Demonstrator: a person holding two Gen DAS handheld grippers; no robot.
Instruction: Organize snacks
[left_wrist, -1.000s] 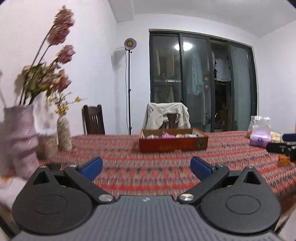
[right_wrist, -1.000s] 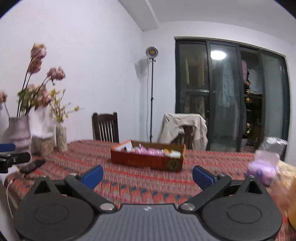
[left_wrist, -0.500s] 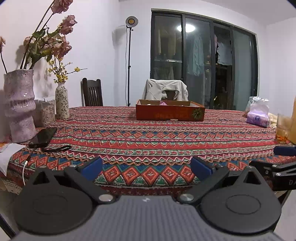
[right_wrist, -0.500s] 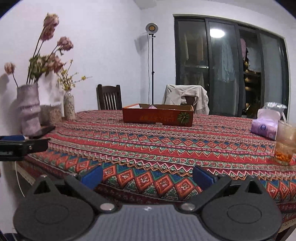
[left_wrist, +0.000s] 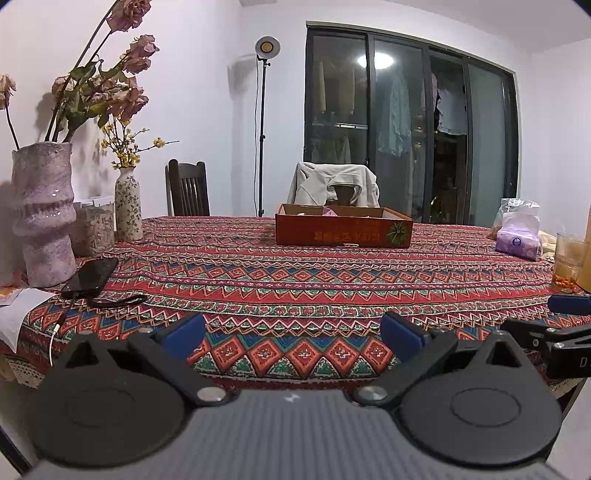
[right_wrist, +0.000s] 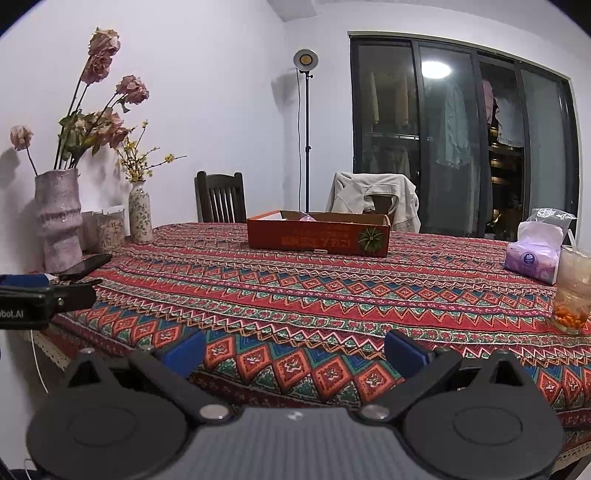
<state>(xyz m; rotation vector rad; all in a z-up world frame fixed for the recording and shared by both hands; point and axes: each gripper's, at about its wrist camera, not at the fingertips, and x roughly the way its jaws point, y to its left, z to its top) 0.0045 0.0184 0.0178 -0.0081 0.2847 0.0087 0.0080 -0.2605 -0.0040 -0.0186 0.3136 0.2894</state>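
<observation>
Left hand-held gripper (left_wrist: 291, 334) and right hand-held gripper (right_wrist: 294, 350) both spread wide, nothing between fingers, poised at near edge of counter (left_wrist: 295, 280). Snack box (left_wrist: 343, 230) sits well ahead, mid-counter, far from both. Tissue pack (right_wrist: 532, 258) at right.

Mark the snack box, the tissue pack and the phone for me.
snack box (left_wrist: 343, 234): left wrist view, on its red front wall.
tissue pack (right_wrist: 530, 260): right wrist view, on its purple front.
phone (left_wrist: 90, 277): left wrist view, on its dark screen.

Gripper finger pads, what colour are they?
Blue pads on black arms, seen best in the right wrist view.
</observation>
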